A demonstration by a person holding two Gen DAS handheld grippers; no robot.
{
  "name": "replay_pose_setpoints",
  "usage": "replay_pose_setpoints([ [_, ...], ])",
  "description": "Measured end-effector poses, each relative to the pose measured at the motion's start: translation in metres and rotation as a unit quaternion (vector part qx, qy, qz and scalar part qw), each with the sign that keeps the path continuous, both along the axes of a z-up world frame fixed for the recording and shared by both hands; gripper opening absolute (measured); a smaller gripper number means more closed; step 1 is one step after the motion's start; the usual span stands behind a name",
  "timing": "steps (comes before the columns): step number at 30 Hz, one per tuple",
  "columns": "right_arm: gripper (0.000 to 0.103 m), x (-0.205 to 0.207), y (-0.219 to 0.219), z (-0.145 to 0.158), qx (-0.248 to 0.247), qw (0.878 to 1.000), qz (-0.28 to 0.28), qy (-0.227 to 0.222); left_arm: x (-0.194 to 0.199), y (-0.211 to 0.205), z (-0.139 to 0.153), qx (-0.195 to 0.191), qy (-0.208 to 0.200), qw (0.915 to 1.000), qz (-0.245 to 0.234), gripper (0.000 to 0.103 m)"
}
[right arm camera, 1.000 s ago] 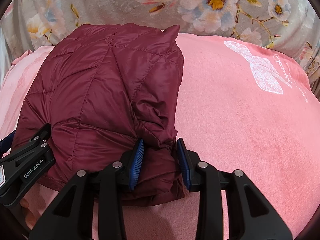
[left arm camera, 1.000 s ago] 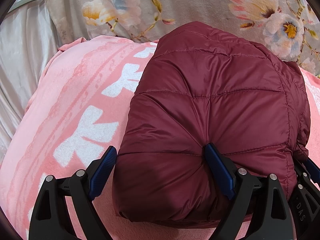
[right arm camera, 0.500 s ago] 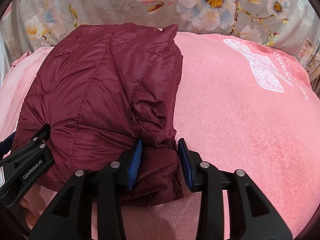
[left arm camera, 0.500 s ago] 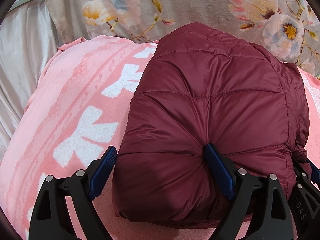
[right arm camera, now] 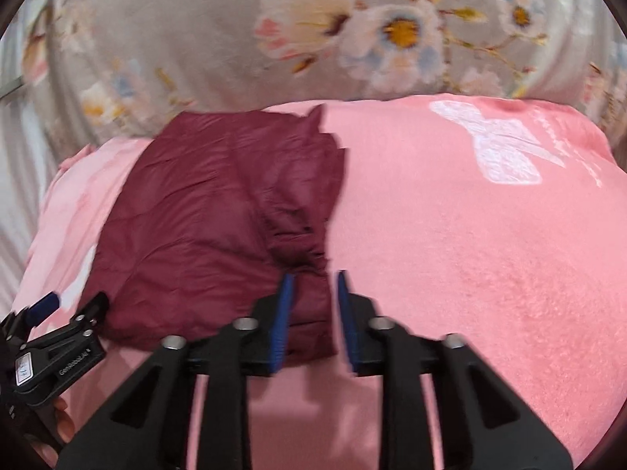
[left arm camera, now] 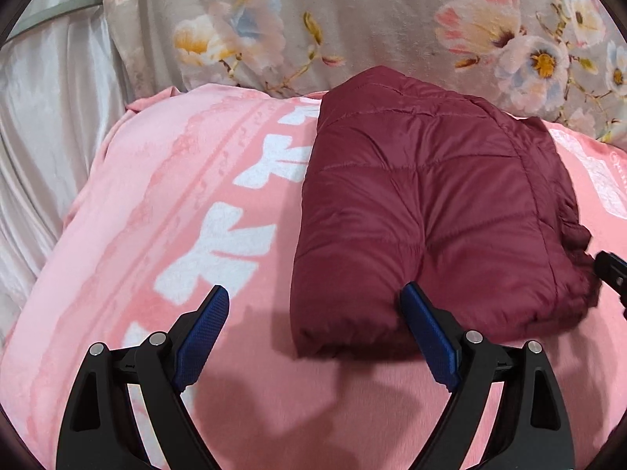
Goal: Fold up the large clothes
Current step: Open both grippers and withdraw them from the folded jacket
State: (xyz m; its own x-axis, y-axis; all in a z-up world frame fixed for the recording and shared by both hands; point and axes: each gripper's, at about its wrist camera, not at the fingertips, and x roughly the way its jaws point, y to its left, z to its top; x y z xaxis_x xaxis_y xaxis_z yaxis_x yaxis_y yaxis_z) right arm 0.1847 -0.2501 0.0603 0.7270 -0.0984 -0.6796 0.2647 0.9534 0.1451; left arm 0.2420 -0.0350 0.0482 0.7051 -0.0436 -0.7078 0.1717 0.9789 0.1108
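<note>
The maroon quilted jacket is seen folded into a compact bundle on the pink blanket, centre-right of the frame, so folding looks nearly done, with the left hand-held gripper spread and the right hand-held gripper, just closing, narrowed without pinching it.

Pink blanket (white bows), floral cover behind.

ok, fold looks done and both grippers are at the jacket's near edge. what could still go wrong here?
1. The right gripper fingers have just been closing with the jacket's near corner showing between them. A pinch there could drag the fold open on pulling away.
2. The left gripper is open, with one finger right by the near edge. It may snag.
3. The bunched side looks loose and may spring apart.
</note>
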Motion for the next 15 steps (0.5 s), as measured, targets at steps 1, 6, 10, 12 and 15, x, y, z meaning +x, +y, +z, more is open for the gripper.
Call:
replay_pose_setpoints([
  [1, 0.012, 0.002, 0.003, -0.003, -0.005, 1.0, 0.008, 0.008, -0.002, 0.003, -0.001, -0.004, 0.002, 1.0, -0.002, 0.088],
  [6, 0.01, 0.008, 0.006, -0.03, -0.011, 0.998, 0.02, 0.054, -0.002, 0.016, -0.015, -0.011, 0.028, 0.9995, 0.012, 0.09],
  [10, 0.009, 0.009, 0.009, -0.032, -0.024, 0.998, 0.018, 0.059, 0.001, 0.02, -0.02, -0.019, 0.038, 0.9989, 0.018, 0.091],
  [12, 0.01, 0.006, 0.013, -0.031, -0.037, 0.998, 0.013, 0.059, -0.002, 0.018, -0.019, -0.01, 0.03, 0.9993, 0.021, 0.091],
  [15, 0.016, -0.014, 0.017, -0.027, -0.056, 0.997, -0.007, 0.055, -0.01, 0.019, -0.018, 0.003, 0.022, 0.9993, 0.03, 0.09],
])
